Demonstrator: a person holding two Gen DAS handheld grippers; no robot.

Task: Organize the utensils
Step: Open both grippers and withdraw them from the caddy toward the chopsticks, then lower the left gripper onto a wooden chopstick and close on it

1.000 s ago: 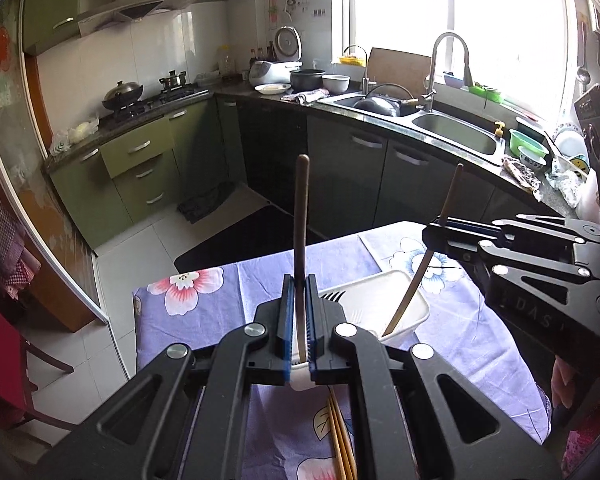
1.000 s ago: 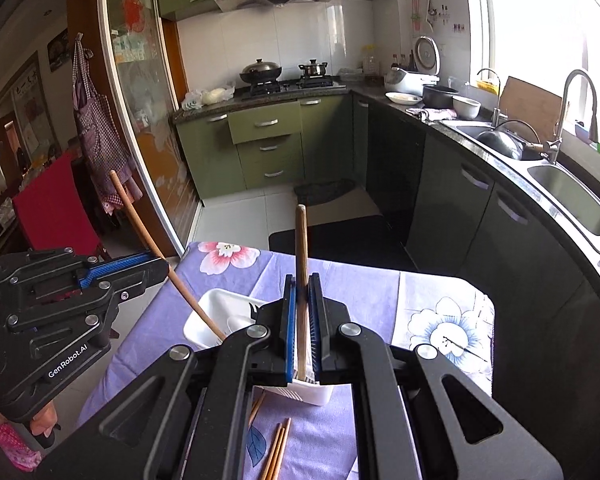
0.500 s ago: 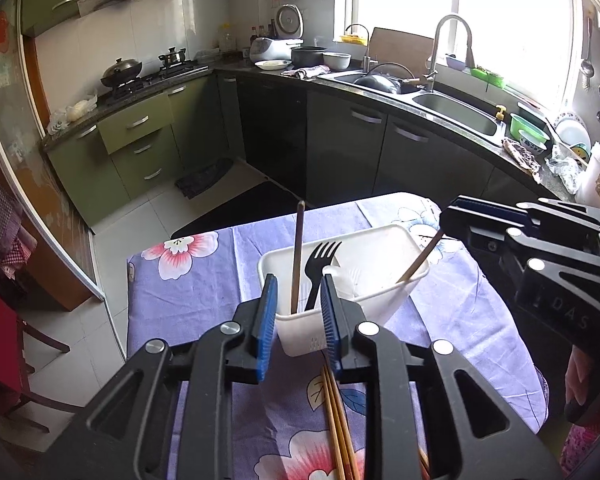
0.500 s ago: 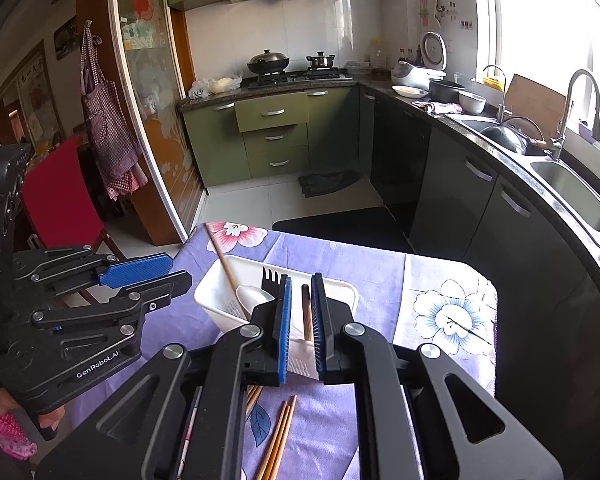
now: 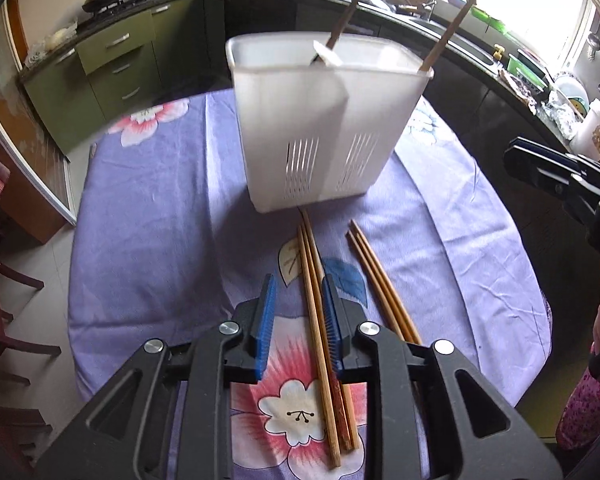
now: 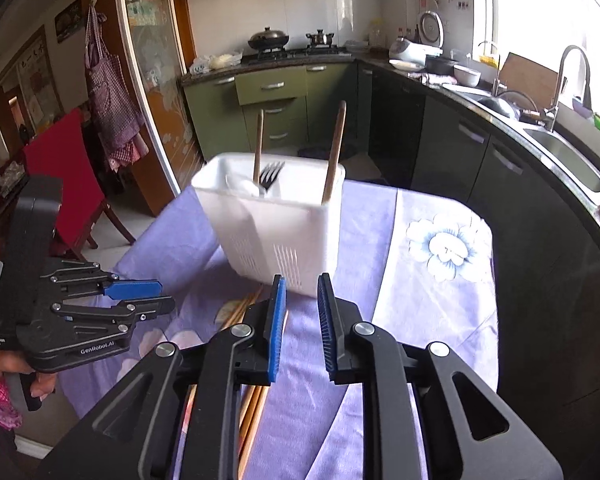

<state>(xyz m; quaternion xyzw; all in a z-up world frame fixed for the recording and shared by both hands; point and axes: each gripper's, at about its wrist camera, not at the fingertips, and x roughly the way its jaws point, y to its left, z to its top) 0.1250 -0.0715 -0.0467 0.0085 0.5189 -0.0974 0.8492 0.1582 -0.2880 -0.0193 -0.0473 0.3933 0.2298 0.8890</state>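
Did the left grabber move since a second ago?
Yes. The left gripper has come down toward the table: the white utensil holder now stands above its jaws, which have just opened and straddle the chopsticks.

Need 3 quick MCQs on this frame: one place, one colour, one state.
1. Where do the loose chopsticks lie?
A. On the tablecloth, on the near side of the holder
B. In the sink
C. On the stove

2. What colour is the utensil holder?
A. Green
B. White
C. Red

3. How does the right gripper stand?
A. Clamped on a fork
B. Clamped on the holder's rim
C. Open, nothing between its pads

Answers:
1 A: the chopsticks rest on the purple floral tablecloth, between the holder and the left gripper.
2 B: its slotted walls are white plastic.
3 C: only cloth shows between the blue pads; the jaws have just been opening.
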